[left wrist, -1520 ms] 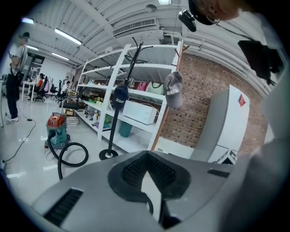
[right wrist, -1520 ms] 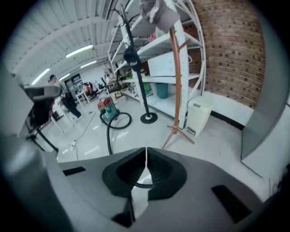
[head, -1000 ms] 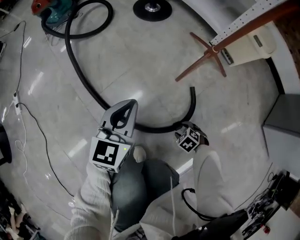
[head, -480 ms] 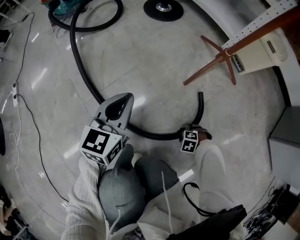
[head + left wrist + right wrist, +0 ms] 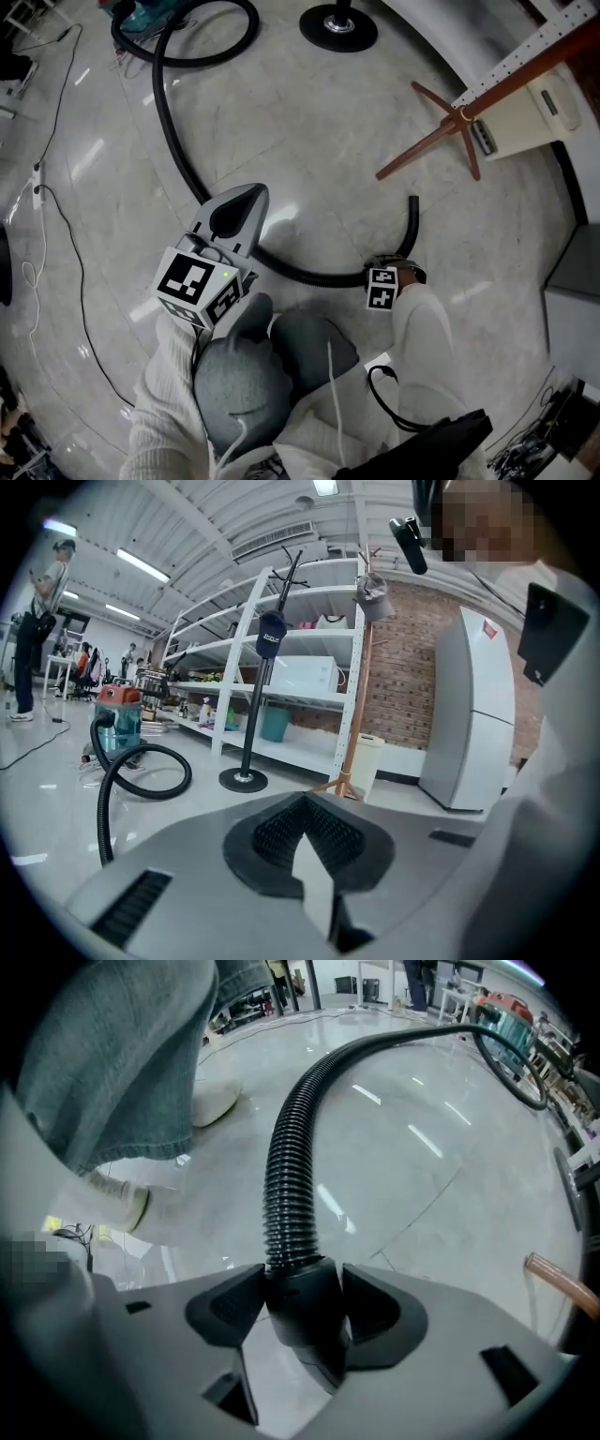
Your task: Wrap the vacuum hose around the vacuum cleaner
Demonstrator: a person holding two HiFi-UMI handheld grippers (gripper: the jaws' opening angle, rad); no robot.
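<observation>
Wrapping hadn't started tbh: vacuum hose (image 5: 284, 1185) lay loose on the floor (image 5: 422, 1194), right tongs (image 5: 305, 1299) just opening around its end, left tongs (image 5: 305, 841) clenched empty.

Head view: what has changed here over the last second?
The right gripper sank toward the floor onto the black hose. Its jaws have just been opening, with the hose's cuff between them. Unchanged: the hose lies on the floor, and the left gripper is shut and empty.
</observation>
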